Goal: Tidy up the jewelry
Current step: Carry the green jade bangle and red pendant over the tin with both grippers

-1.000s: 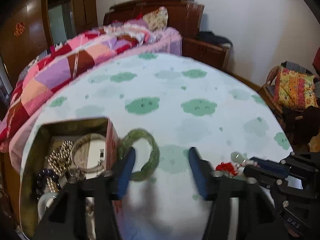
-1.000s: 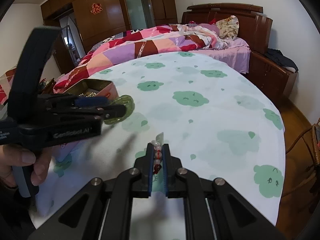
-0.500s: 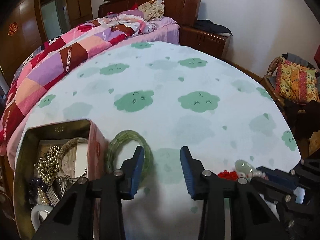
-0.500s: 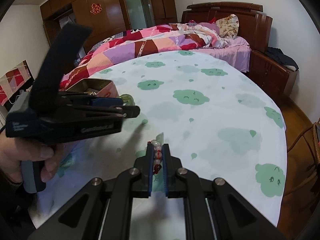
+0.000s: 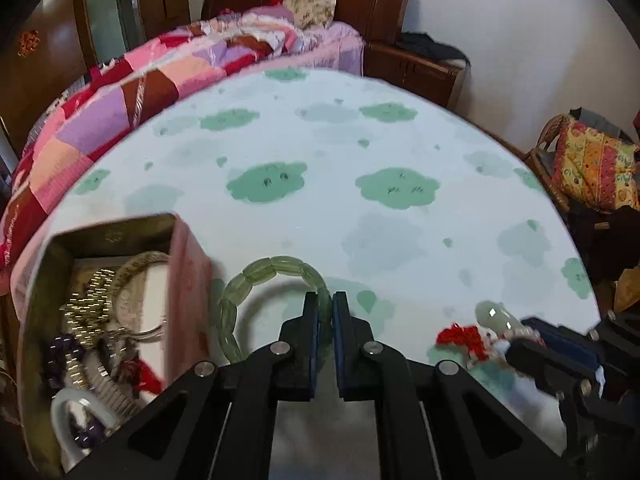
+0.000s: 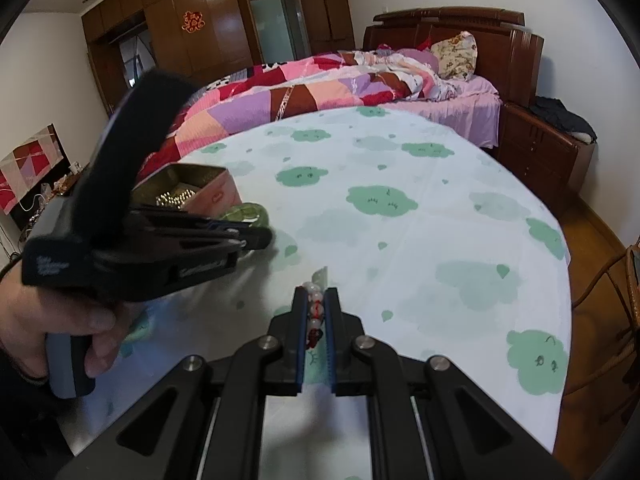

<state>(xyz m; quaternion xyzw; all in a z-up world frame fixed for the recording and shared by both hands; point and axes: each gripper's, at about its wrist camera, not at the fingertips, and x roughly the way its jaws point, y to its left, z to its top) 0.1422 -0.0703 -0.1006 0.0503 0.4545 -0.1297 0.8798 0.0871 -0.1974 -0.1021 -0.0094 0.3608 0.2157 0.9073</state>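
A green beaded bracelet (image 5: 256,270) lies on the tablecloth beside an open pink tin (image 5: 186,272) holding several bracelets and bead strings. My left gripper (image 5: 325,300) is closing, and its pads pinch the bracelet's right side. In the right wrist view the same gripper (image 6: 256,238) reaches to the bracelet (image 6: 250,213) by the tin (image 6: 218,194). My right gripper (image 6: 316,304) is shut on a string of white and red beads (image 6: 314,310). That string's pale green pendant (image 5: 492,316) and red tassel (image 5: 460,338) stick out past its tips.
The round table wears a white cloth with green clouds (image 5: 340,140). A bed with a patchwork quilt (image 5: 132,100) stands behind it, and a wicker chair with a bright cushion (image 5: 592,168) at the right. A person's hand (image 6: 60,320) holds the left gripper.
The left gripper's jaws came together from wide open onto the green bracelet's right side, shifting slightly toward it. The right gripper kept still with its beads.
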